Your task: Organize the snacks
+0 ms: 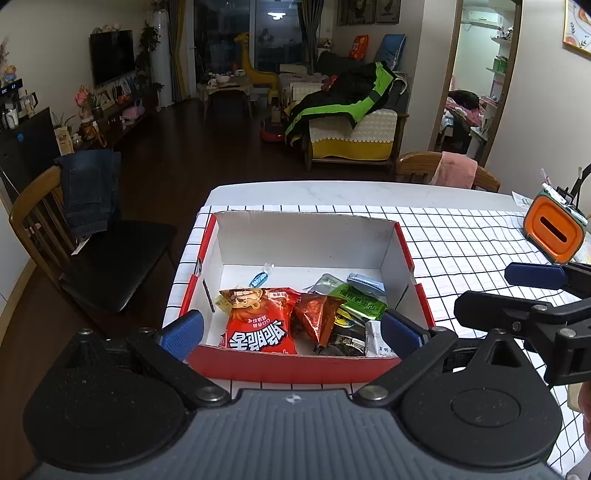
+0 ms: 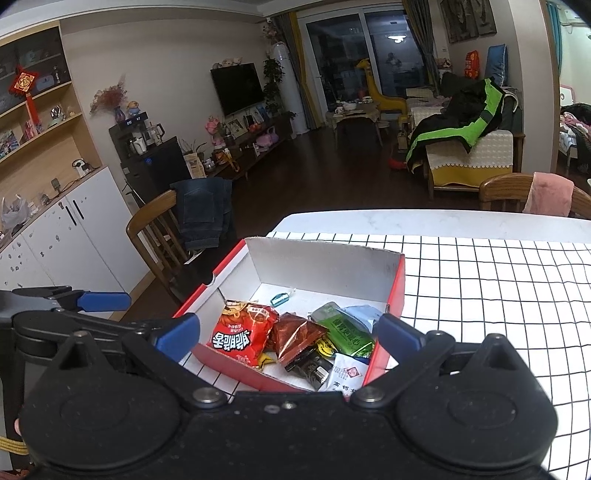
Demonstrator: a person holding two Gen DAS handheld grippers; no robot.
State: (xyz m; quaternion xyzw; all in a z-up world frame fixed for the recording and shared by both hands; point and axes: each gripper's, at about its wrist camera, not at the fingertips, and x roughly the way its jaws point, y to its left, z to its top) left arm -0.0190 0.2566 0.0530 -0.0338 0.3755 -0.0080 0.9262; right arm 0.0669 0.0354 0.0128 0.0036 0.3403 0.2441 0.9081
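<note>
Snack packets [image 1: 295,317] already fill the red box [image 1: 295,365] at the table's left edge, both grippers [image 1: 291,330] [image 2: 288,330] wide open, empty.

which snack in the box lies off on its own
The small blue wrapped candy, alone on the bare floor toward the far wall; the other packets are heaped at the near end.

Both views are indoor and artificially lit. A ceiling lamp reflection [image 1: 276,14] shows in the dark far window. The checked surface [image 2: 498,295] is brightest and nearly overexposed at right in the right wrist view; the far floor is dim. The box [image 1: 306,243] interior has soft shadow along its left wall. Fisheye distortion bends straight lines toward the edges, and all 4 corners vignette to black. Focus is sharp at centre, softer in the far room.
</note>
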